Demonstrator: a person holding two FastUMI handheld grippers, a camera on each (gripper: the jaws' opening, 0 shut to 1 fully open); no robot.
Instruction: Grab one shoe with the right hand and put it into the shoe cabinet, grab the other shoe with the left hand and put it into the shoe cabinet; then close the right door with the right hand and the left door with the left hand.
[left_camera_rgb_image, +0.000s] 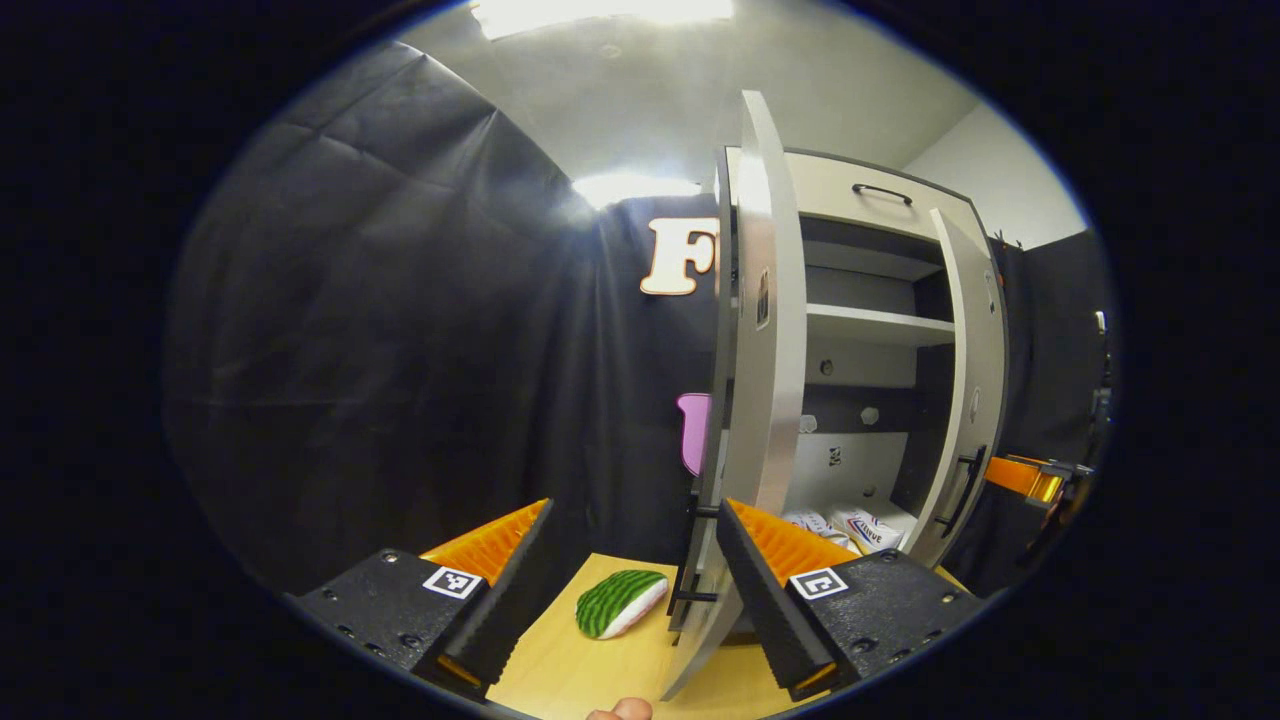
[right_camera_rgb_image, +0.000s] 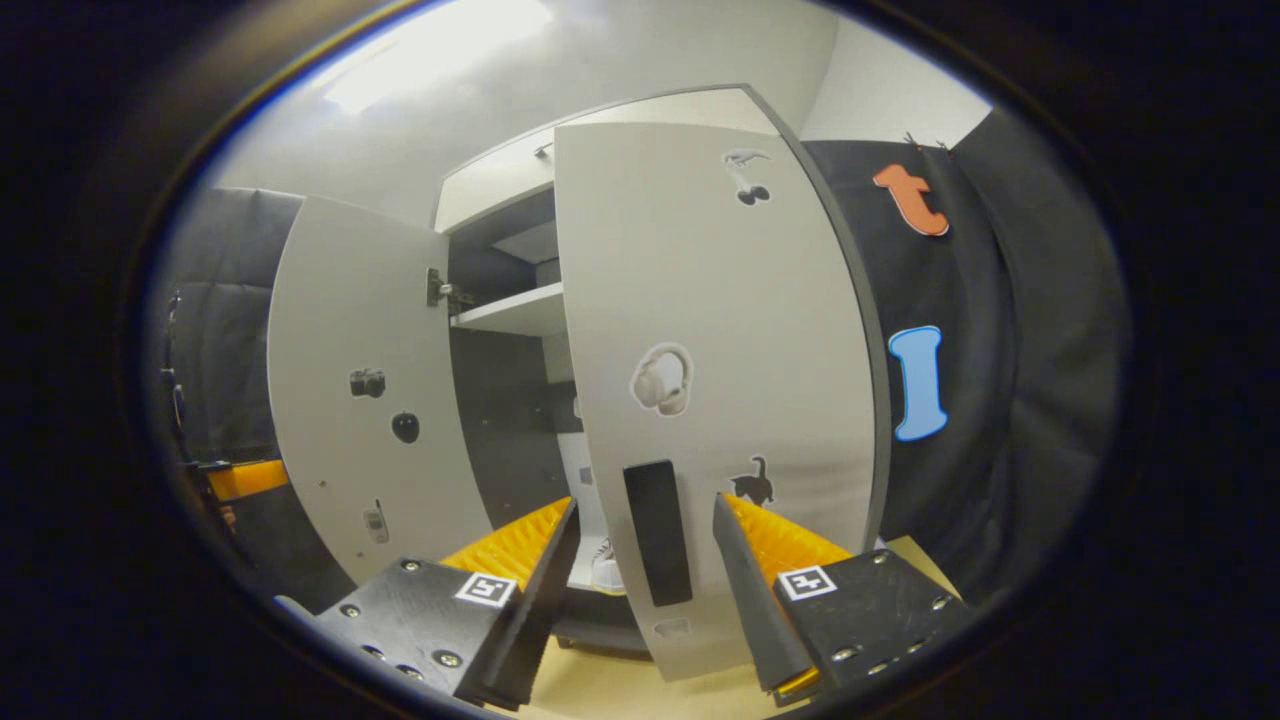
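The shoe cabinet (left_camera_rgb_image: 860, 215) stands with both doors swung out. Two white shoes (left_camera_rgb_image: 850, 525) lie on its bottom shelf, and one shoe (right_camera_rgb_image: 607, 570) peeks out past the door in the right gripper view. My left gripper (left_camera_rgb_image: 635, 590) is open, with the left door (left_camera_rgb_image: 760, 350) seen edge-on just inside its right finger. My right gripper (right_camera_rgb_image: 645, 570) is open in front of the right door (right_camera_rgb_image: 720, 380). That door's black handle (right_camera_rgb_image: 658, 530) stands between the fingers, untouched as far as I can see. The left door (right_camera_rgb_image: 360, 400) hangs open farther left.
A green-and-white watermelon-patterned toy (left_camera_rgb_image: 620, 603) lies on the wooden table (left_camera_rgb_image: 560, 670) left of the cabinet. The other gripper (left_camera_rgb_image: 1030, 478) shows past the right door (left_camera_rgb_image: 970, 400). Black cloth walls close in on both sides. A fingertip (left_camera_rgb_image: 620, 710) pokes in at the bottom.
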